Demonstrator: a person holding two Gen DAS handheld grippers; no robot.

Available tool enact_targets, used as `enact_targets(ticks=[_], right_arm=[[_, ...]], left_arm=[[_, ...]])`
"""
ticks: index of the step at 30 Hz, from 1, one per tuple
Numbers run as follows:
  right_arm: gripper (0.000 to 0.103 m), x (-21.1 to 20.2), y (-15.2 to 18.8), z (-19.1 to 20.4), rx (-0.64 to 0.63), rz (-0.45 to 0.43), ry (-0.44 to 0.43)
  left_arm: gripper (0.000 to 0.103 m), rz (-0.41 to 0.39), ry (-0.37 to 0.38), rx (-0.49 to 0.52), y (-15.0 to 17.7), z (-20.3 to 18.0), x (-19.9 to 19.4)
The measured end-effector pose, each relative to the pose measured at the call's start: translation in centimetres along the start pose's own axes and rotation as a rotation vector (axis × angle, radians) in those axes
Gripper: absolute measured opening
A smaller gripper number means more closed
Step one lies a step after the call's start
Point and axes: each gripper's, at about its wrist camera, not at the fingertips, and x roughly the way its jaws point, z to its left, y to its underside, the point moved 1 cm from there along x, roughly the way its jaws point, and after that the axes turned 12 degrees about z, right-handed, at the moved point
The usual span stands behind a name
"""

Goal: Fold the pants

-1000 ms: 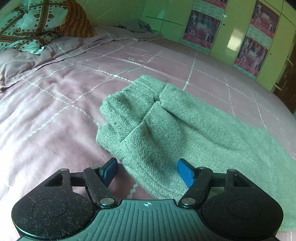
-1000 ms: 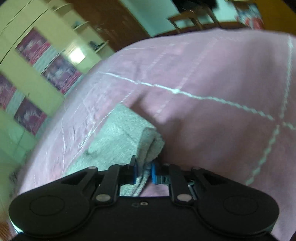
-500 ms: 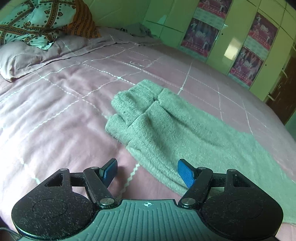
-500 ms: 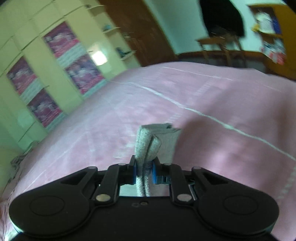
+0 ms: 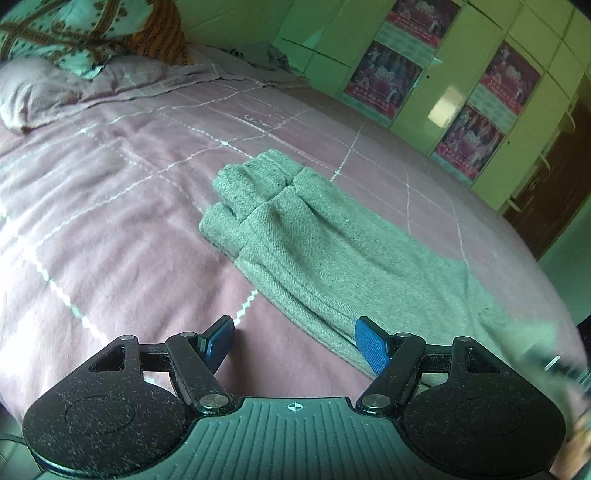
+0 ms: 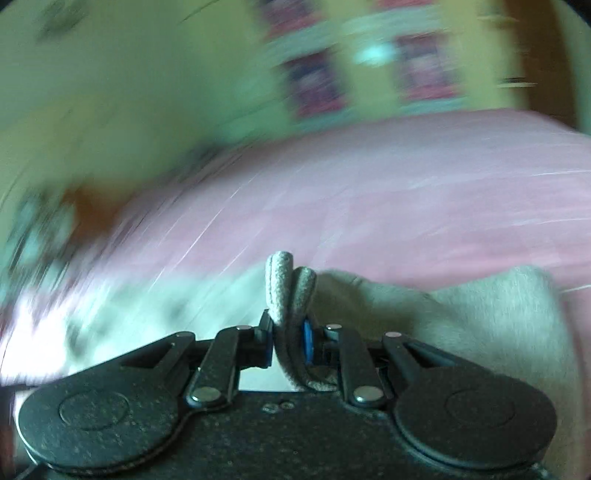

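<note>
A pair of grey-green, coarsely woven knit pants (image 5: 325, 243) is lying stretched across a pink bedspread with thin white grid lines (image 5: 122, 206), running diagonally from the middle of the bed toward the lower right of the left wrist view. At the far end the two ribbed leg cuffs are sitting side by side, with one leg stacked partly over the other so that a second layer is peeking out along the left edge. The fabric is looking thick and slightly fuzzy, with soft lengthwise folds. The left gripper (image 5: 295, 341) is hovering just above the near edge of the pants with its blue-padded jaws standing wide apart and gripping nothing; its right pad is over the cloth edge and its left pad is over bare bedspread. In the right wrist view, which is heavily motion-blurred, the right gripper (image 6: 288, 341) is pinching a doubled, rolled fold of the same pants (image 6: 291, 295) between nearly closed jaws, with the fold sticking up past the fingertips and more cloth spreading off to the right. Beyond the pants, a mauve pillow (image 5: 40, 92) and a patterned teal and orange cloth (image 5: 92, 33) are resting at the head of the bed, and pale green wardrobe doors carrying pink posters (image 5: 472, 74) are lining the wall behind.
</note>
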Motion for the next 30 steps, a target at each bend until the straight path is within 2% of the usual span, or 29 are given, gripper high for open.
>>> enact_targets(ticks=[1, 3, 8, 14, 19, 22, 23, 24, 25, 26, 27, 30], right_arm=[[0.014, 1.0, 0.8, 1.4, -0.045, 0.038, -0.005], [0.014, 2.3, 2.6, 3.5, -0.125, 0.08, 0.049], [0.015, 2.4, 3.6, 2.9, -0.078, 0.083, 0.05], [0.015, 2.9, 3.6, 4.1, -0.149, 0.084, 0.084], [0.016, 3.9, 5.1, 6.5, -0.355, 0.085, 0.162], [0.028, 3.9, 6.3, 8.0, -0.506, 0.095, 0.206], [0.036, 3.9, 6.4, 8.8, -0.524, 0.111, 0.206], [0.039, 3.7, 6.3, 9.1, -0.498, 0.119, 0.171], [0.038, 3.2, 6.0, 9.3, -0.462, 0.117, 0.078], [0.019, 2.3, 5.5, 9.3, -0.416, 0.093, -0.04], [0.01, 1.6, 5.2, 9.4, -0.391, 0.084, -0.106], [0.013, -0.5, 4.8, 8.7, -0.349, -0.01, -0.022]], left_arm=[[0.072, -0.001, 0.009, -0.011, 0.2, 0.2, -0.2], [0.072, 0.001, 0.026, -0.025, 0.5, 0.6, -0.5], [0.072, 0.007, 0.037, -0.026, 0.6, 0.6, -0.5], [0.072, 0.01, 0.029, -0.003, 0.6, 0.3, -0.4], [0.072, 0.015, 0.029, -0.006, 0.6, 0.4, -0.2], [0.072, 0.023, 0.024, -0.005, 0.5, 0.3, -0.1], [0.072, 0.027, 0.021, -0.004, 0.5, 0.3, 0.0], [0.072, 0.029, 0.017, -0.002, 0.5, 0.2, 0.0], [0.072, 0.03, 0.009, 0.004, 0.5, 0.1, 0.1], [0.072, 0.027, 0.0, 0.015, 0.5, -0.2, 0.0], [0.072, 0.023, -0.005, 0.036, 0.5, -0.5, -0.1], [0.072, -0.018, 0.015, 0.115, 0.5, -2.7, -0.7]])
